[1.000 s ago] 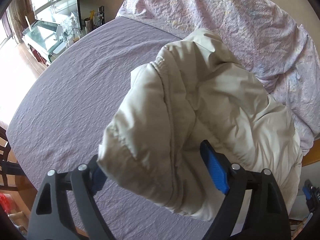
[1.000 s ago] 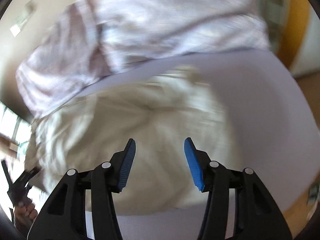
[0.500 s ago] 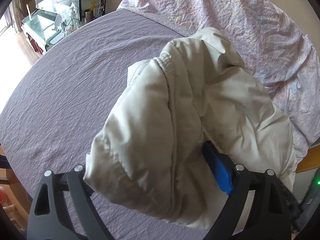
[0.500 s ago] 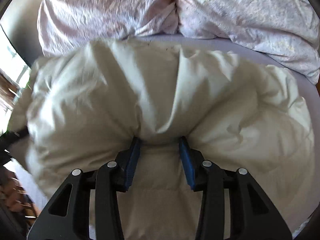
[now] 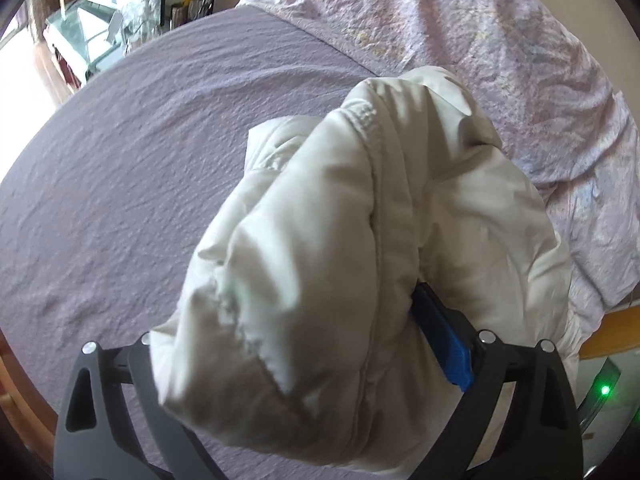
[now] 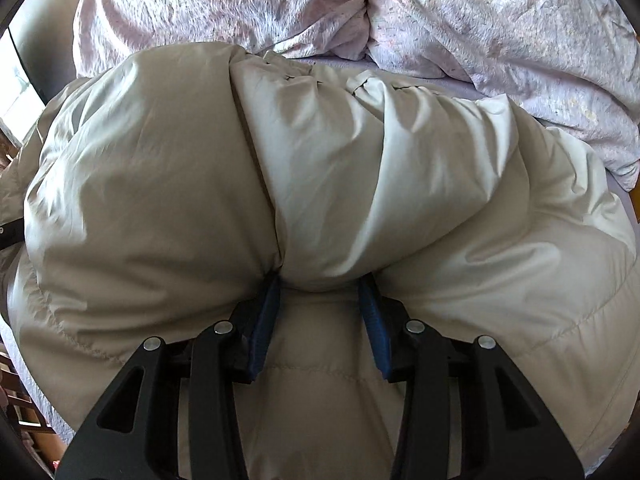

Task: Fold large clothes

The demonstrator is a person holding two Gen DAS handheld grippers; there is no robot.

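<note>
A cream quilted puffer jacket (image 5: pixel 360 260) lies bunched on the lilac crinkled bedsheet (image 5: pixel 140 160), with crumpled pink floral bedding (image 5: pixel 480 40) at twelve to two o'clock. The left claw (image 5: pixel 304 320), steeply pitched down, has just been spreading its jaws, which stand wide around a padded fold. The right claw (image 6: pixel 320 300), equally steep, is clamped on a pinch of jacket at six o'clock. Folding well likely means keeping that pinch firm and drawing the bulk flat before creasing.
</note>
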